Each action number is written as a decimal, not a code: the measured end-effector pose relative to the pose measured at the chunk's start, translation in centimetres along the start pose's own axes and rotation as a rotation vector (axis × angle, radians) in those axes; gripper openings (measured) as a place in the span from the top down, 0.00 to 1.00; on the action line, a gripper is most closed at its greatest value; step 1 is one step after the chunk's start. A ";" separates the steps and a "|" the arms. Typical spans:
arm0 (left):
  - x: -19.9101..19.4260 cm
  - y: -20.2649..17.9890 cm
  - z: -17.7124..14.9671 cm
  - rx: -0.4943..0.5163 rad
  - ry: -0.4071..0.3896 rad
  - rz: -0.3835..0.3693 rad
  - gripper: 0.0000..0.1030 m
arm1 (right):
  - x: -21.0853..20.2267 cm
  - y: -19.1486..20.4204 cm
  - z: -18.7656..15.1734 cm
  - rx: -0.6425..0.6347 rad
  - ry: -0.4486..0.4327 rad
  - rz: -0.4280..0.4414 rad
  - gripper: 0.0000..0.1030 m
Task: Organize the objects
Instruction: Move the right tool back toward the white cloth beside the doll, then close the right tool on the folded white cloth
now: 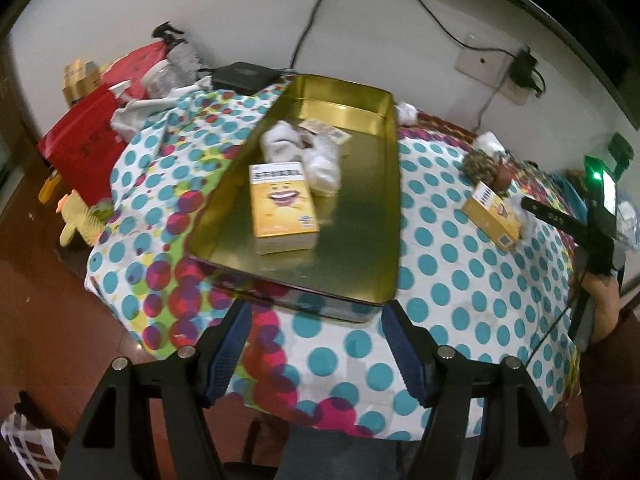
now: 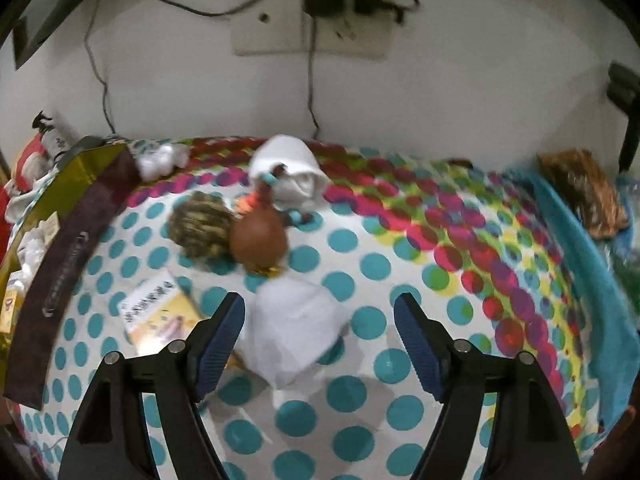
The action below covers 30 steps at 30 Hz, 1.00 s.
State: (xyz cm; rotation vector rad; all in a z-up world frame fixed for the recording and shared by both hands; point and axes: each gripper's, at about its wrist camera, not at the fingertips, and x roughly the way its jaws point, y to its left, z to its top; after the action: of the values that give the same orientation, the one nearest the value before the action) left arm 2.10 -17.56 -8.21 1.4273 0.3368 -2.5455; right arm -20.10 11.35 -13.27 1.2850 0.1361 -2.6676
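Blurred: white folded cloth (image 2: pixel 294 330) at six o'clock, print on yellow box (image 2: pixel 158 314) at eight unreadable. Cut off at nine: gold tin (image 2: pixel 68 176). Half hidden behind black mount at three: second box (image 1: pixel 492 216).

Left gripper (image 1: pixel 316 354) angled downward, jaws wide apart, nothing between the pads; right gripper (image 2: pixel 320 346) likewise tilted down, jaws spread, gripping nothing.

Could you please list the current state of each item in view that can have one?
Gold tin: open, no lid on it.
Yellow box in tin: closed, lying flat.
Yellow box on cloth: closed, lying flat outside the tin.
Left hand-held gripper: open, empty.
Right hand-held gripper: open, empty, above white folded cloth.
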 end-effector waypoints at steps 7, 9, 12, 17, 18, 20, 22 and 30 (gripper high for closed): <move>0.6 -2.8 0.2 0.056 0.022 0.008 0.33 | 1.4 -0.4 -0.1 0.030 -0.003 0.061 0.27; 0.6 -3.5 0.2 0.069 0.024 0.009 0.33 | 1.7 0.1 -0.2 0.007 0.001 0.059 0.30; 0.8 -4.6 0.2 0.090 0.031 0.009 0.33 | 2.2 0.0 -0.4 0.014 0.013 0.096 0.48; 1.4 -6.1 0.0 0.118 0.049 0.015 0.33 | 2.3 0.1 -0.6 0.006 0.000 0.101 0.48; 1.5 -6.4 0.0 0.125 0.051 0.019 0.33 | 2.2 0.3 -0.7 -0.008 -0.004 0.097 0.48; 1.6 -7.0 -0.1 0.134 0.056 0.020 0.33 | 2.2 0.6 -0.9 -0.031 -0.015 0.088 0.49; 1.8 -7.6 -0.1 0.145 0.061 0.019 0.33 | 2.1 0.7 -1.0 -0.048 -0.022 0.081 0.50; 2.5 -10.3 0.7 0.166 0.076 -0.005 0.33 | 1.1 -1.6 -1.5 -0.062 -0.061 -0.011 0.51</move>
State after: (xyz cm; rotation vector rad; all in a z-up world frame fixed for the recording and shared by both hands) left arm -2.75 -8.08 -9.00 1.5848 0.1435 -2.5802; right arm -19.94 13.07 -15.09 1.1864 0.2159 -2.6859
